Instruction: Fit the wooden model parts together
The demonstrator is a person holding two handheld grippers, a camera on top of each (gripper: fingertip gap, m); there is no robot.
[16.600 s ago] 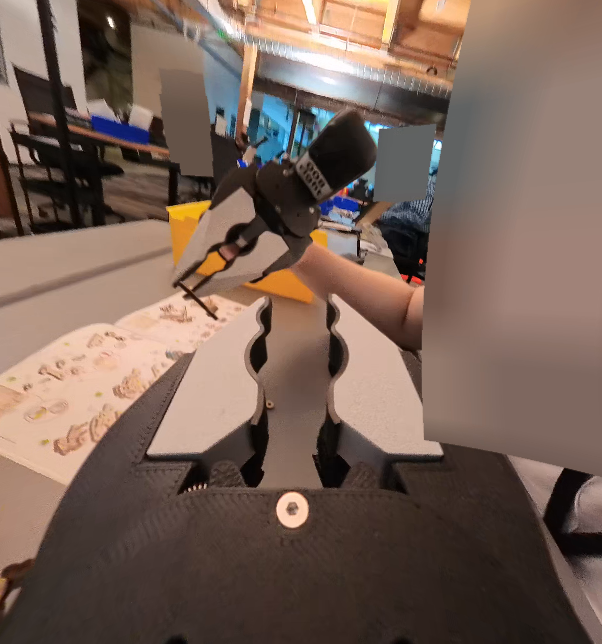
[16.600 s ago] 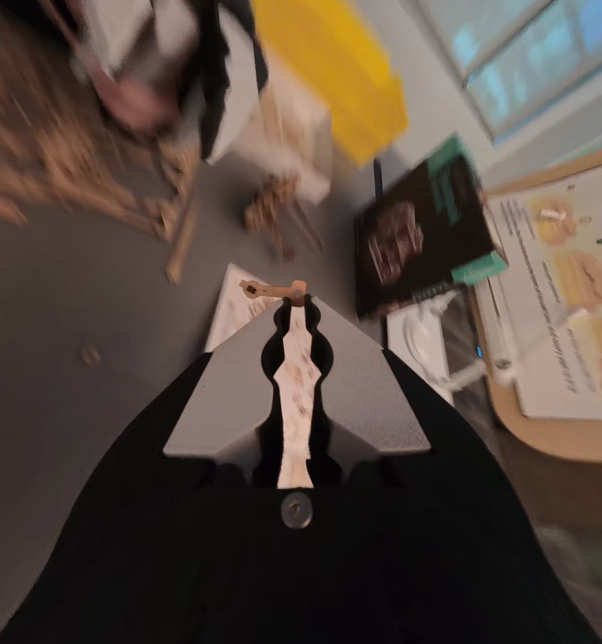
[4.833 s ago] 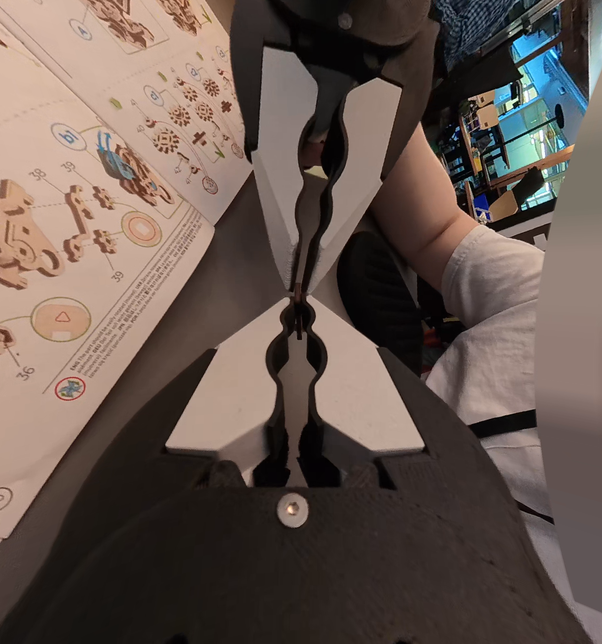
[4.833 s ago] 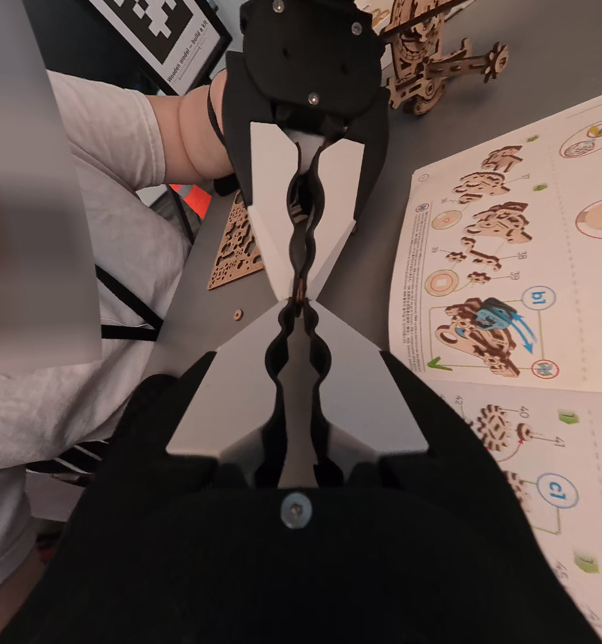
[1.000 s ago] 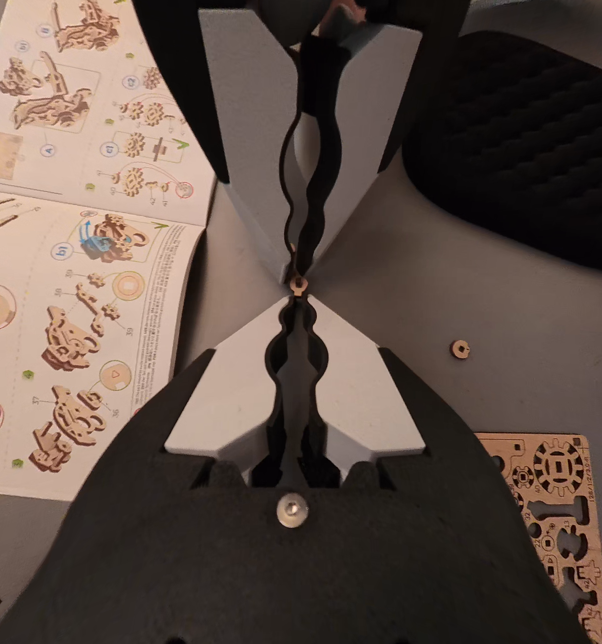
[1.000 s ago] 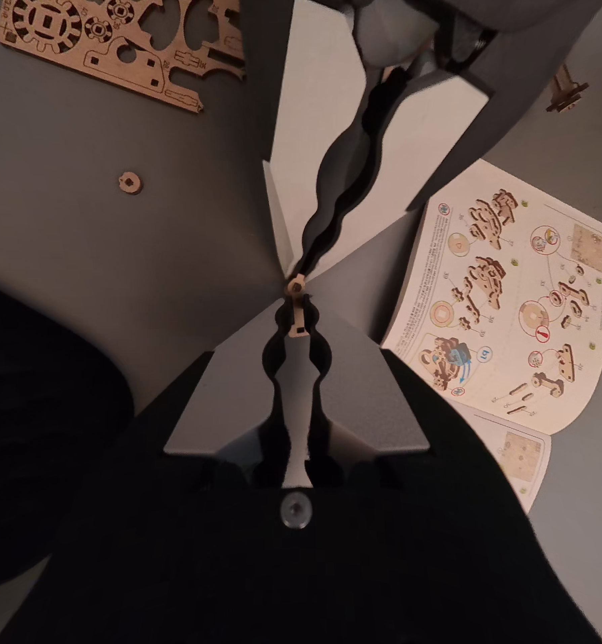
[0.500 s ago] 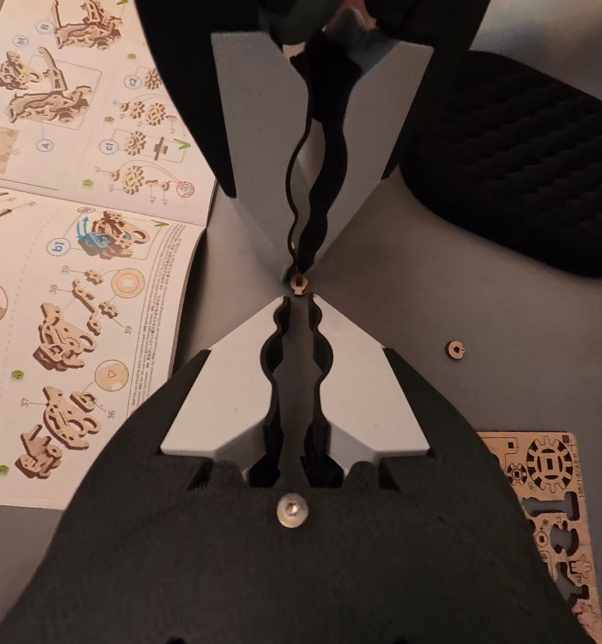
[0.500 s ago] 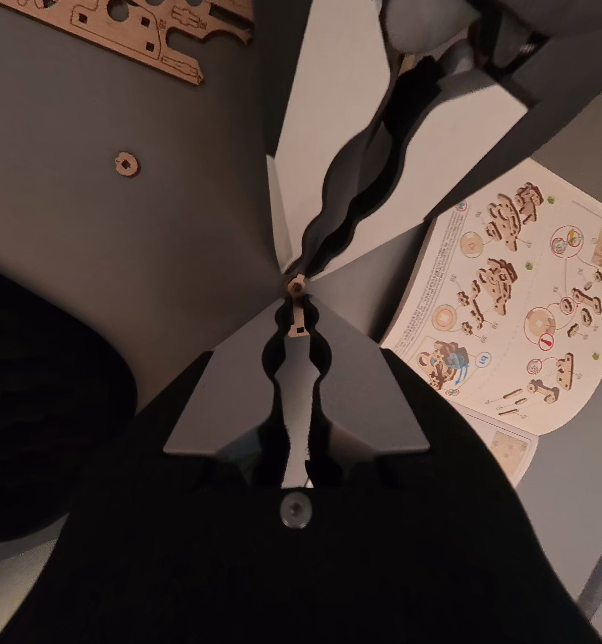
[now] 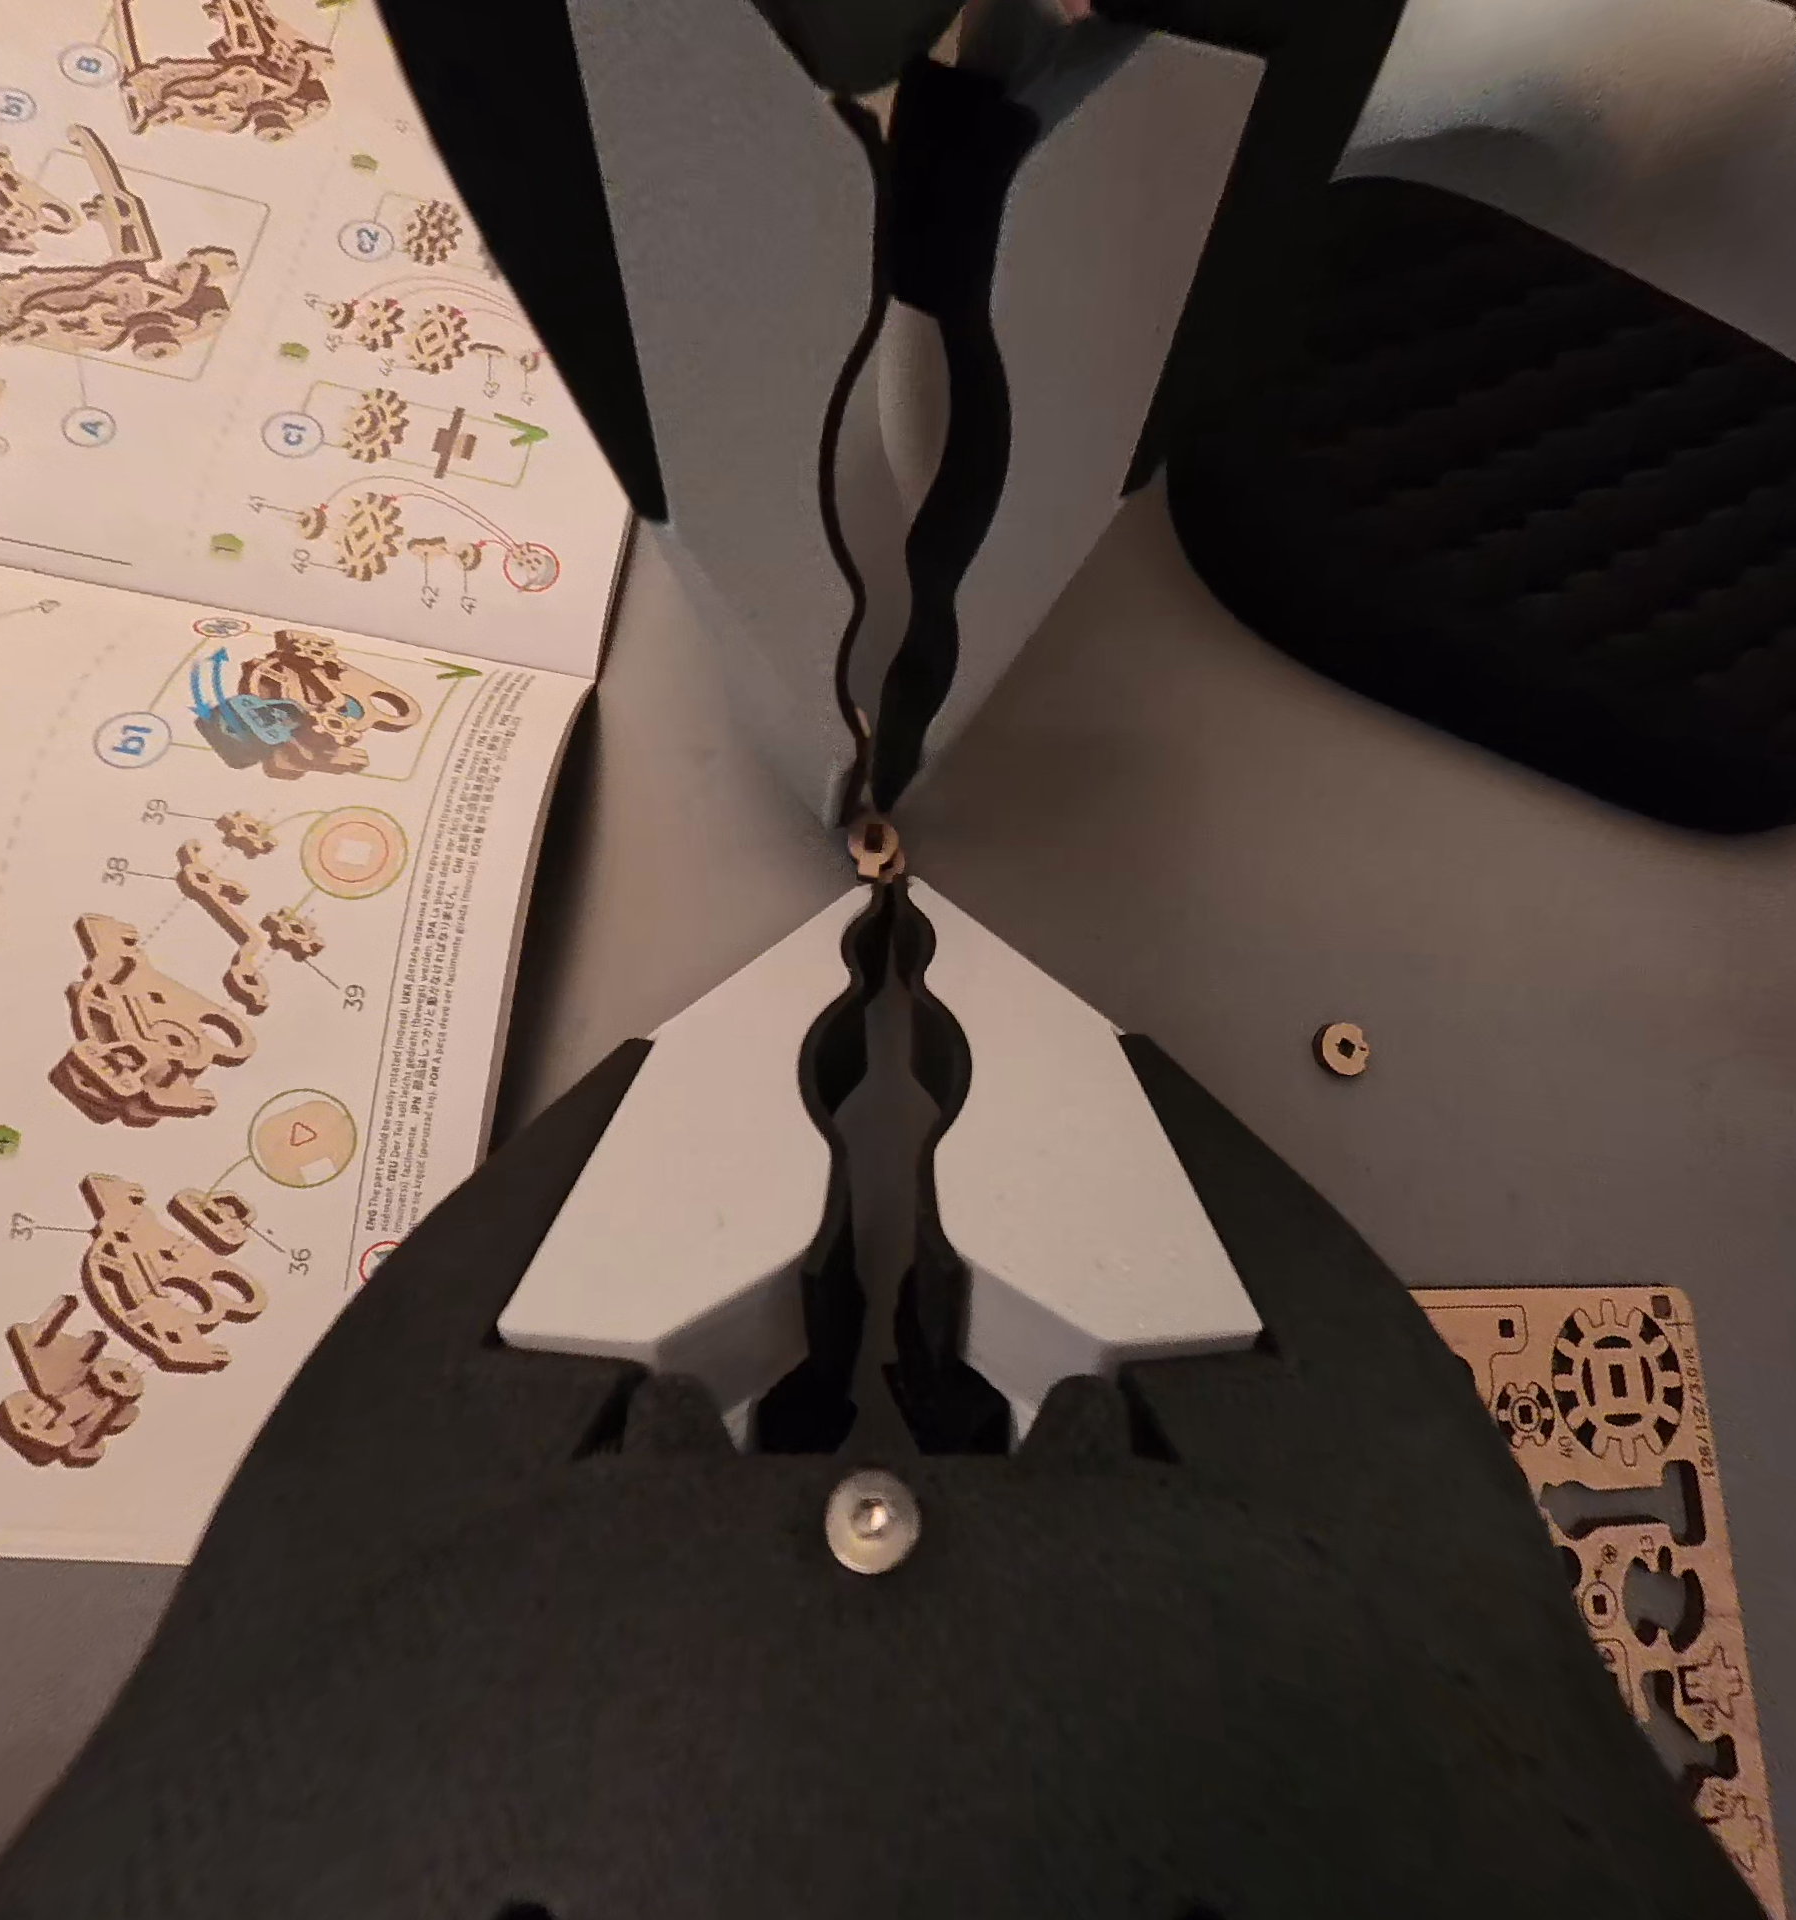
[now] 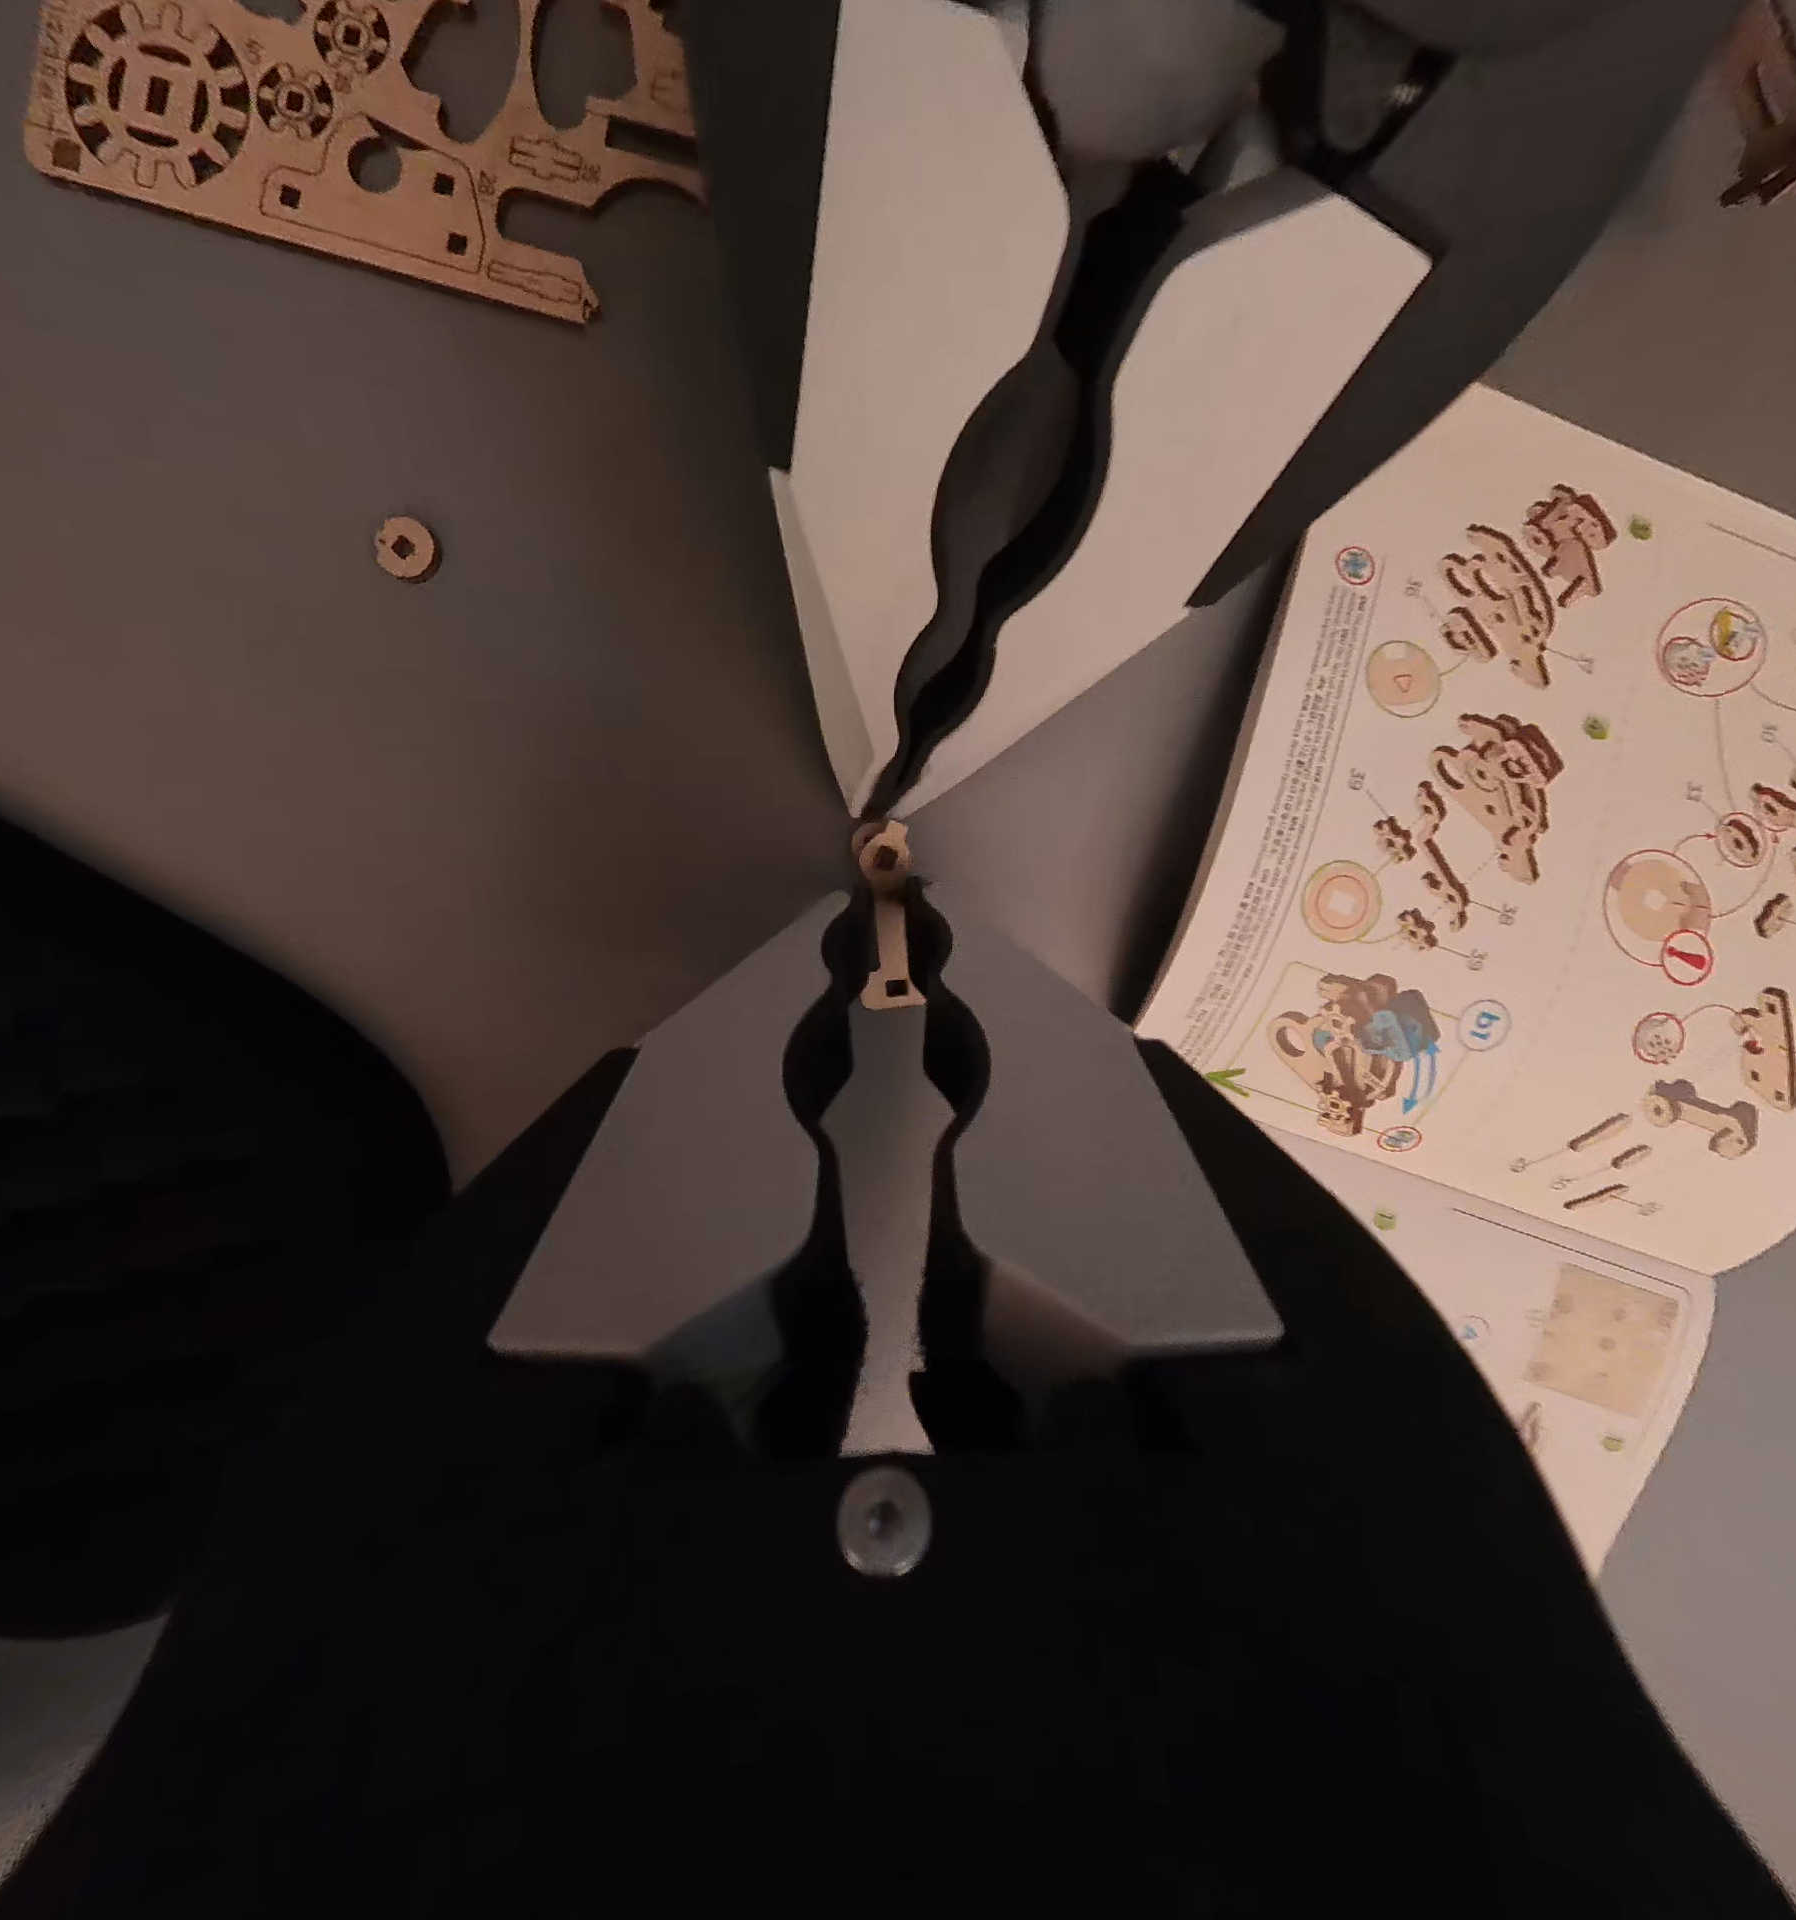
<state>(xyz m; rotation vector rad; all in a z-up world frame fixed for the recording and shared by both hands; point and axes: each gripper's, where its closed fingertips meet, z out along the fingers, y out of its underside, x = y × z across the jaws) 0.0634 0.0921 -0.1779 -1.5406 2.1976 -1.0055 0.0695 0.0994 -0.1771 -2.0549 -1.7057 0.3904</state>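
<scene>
The two grippers are held tip to tip over the grey desk (image 9: pixel 1289 904). In the right wrist view, a slim wooden lever (image 10: pixel 889 951) is pinched between the nearly closed fingers of the right gripper (image 10: pixel 886 904) at frame centre, its round eyelet end projecting past the tips. The left gripper (image 9: pixel 881 902) is also drawn almost shut; a thin part seems to be nipped at its very tip, though this cannot be confirmed, since the left wrist view is dark there. In that view a small ring (image 9: pixel 875 844) is seen between the two sets of tips.

For the joint to seat well, both parts should be kept square to each other and pressed straight along one axis, gently, since thin plywood is judged likely to snap if twisted. A loose washer (image 9: pixel 1346 1051) lies at mid right, a parts sheet (image 9: pixel 1642 1455) at lower right, and a manual (image 9: pixel 198 727) at left.
</scene>
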